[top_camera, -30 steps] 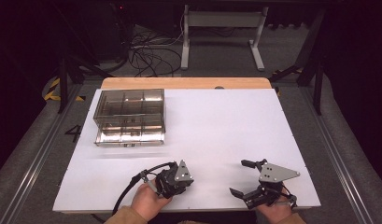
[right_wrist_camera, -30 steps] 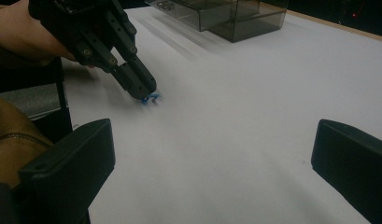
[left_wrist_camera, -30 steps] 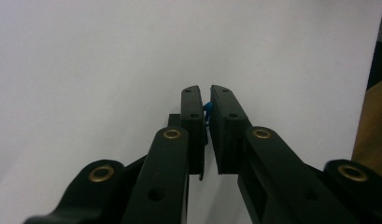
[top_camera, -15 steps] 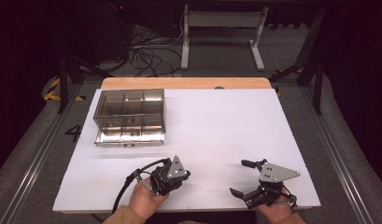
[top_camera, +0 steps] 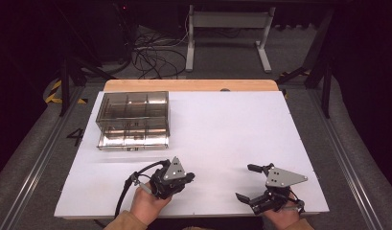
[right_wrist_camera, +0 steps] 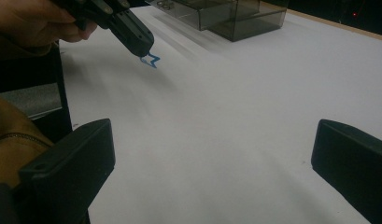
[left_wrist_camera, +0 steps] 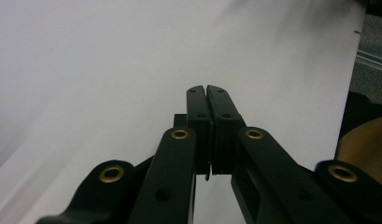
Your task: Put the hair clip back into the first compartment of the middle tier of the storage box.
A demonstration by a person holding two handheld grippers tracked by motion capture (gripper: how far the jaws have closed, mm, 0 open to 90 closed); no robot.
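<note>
Our left gripper [top_camera: 183, 178] hangs low over the white worktop [top_camera: 222, 134], jaws pressed together on a small blue zigzag piece [right_wrist_camera: 150, 59]. Our right gripper [top_camera: 251, 184] waits near the front edge, jaws spread. The compartment box [top_camera: 133, 120] sits well apart, far left. If that's the destination, let's carry level and grip firmly.

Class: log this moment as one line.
left tongs: shut on blue squiggle | right tongs: open, empty | compartment box: far left

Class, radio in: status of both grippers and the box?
Left gripper shut on small blue piece. Right gripper open, empty. Compartment box far left, untouched. Nothing between.
</note>
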